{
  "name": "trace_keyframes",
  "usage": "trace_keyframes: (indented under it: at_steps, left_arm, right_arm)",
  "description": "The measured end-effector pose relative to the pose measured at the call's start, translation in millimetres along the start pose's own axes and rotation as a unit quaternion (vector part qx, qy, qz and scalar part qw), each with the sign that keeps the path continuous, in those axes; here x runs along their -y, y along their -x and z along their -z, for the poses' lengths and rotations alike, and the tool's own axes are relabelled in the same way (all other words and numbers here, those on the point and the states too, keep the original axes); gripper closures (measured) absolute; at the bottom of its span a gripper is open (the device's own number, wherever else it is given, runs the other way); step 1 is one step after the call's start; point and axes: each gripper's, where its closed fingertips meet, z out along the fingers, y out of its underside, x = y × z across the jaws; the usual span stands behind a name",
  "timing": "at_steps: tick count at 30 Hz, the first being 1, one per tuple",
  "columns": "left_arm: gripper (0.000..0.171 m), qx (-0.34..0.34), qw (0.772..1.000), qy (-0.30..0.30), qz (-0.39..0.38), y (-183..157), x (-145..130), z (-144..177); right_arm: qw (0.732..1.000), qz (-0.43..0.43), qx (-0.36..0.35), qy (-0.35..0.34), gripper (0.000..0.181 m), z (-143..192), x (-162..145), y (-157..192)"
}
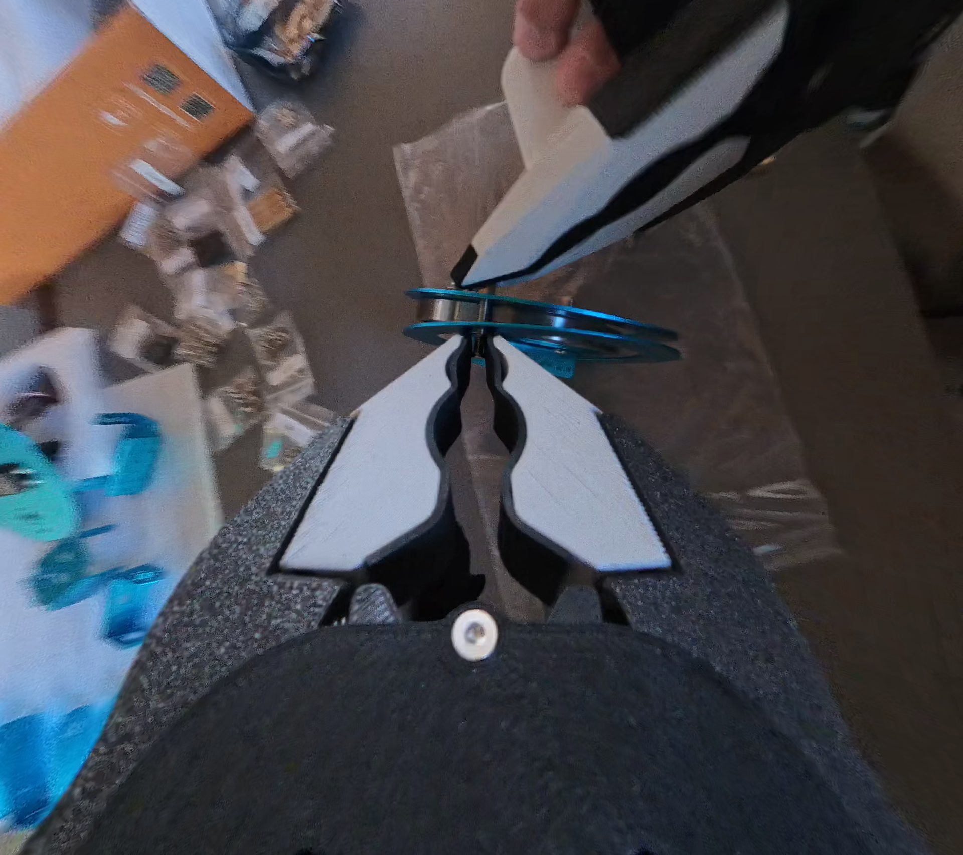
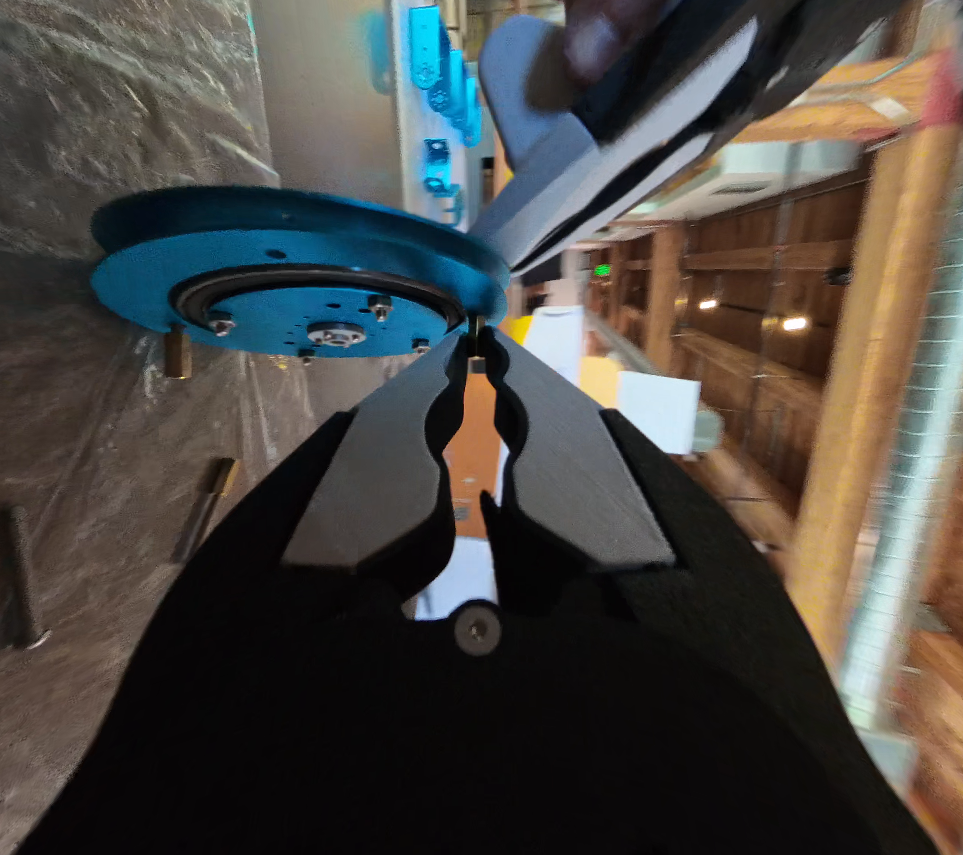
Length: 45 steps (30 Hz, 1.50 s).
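A blue two-plate disc assembly (image 1: 542,335) with a bearing ring and screws is held up in the air; it also shows in the right wrist view (image 2: 292,277). My left gripper (image 1: 477,350) is shut on its near rim, at a thin post between the plates. My right gripper (image 2: 475,348) is shut on a small brass standoff (image 2: 475,356) that stands on the disc's face near its rim. In the left wrist view the right gripper (image 1: 461,277) comes in from the upper right, held by a hand (image 1: 557,12). A second brass standoff (image 2: 177,353) stands on the disc's far side.
A clear plastic sheet (image 1: 448,184) lies under the disc, with loose standoffs (image 2: 208,502) and a long screw (image 2: 21,580) on it. An orange box (image 1: 104,142), several small parts bags (image 1: 281,22) and blue brackets on a white board (image 2: 443,74) lie to the side. Left and right tips are no more than a few centimetres apart.
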Motion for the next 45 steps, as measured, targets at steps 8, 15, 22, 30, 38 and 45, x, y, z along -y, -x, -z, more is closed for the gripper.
trace_keyframes:
  at_steps: [8, 15, 22, 30, 38, 45]
  left_arm:
    - [0.17, 0.296, 0.922, -0.003, -0.252, 4, 9, -1]
    - [0.17, 0.499, 0.738, 0.024, -0.454, -2, 16, 5]
    - [0.168, 0.467, 0.79, -0.006, -0.397, -1, 15, 4]
    - [0.169, 0.395, 0.848, -0.019, -0.352, 0, 22, -3]
    - [0.168, 0.194, 0.958, 0.026, -0.21, 6, 19, -10]
    - [0.169, 0.052, 0.992, 0.059, -0.096, 0, 21, -13]
  right_arm:
    - [0.733, -0.443, 0.513, -0.051, 0.177, 14, 2, 13]
    - [0.174, -0.598, 0.782, 0.037, 0.177, 39, 16, 7]
    - [0.252, -0.59, 0.766, 0.029, 0.176, 37, 17, 8]
    - [0.637, -0.514, 0.573, -0.04, 0.148, 33, -16, 16]
    - [0.978, -0.171, 0.116, 0.039, 0.143, 18, -39, 14]
    - [0.994, -0.054, -0.069, 0.059, 0.156, 18, -22, -1]
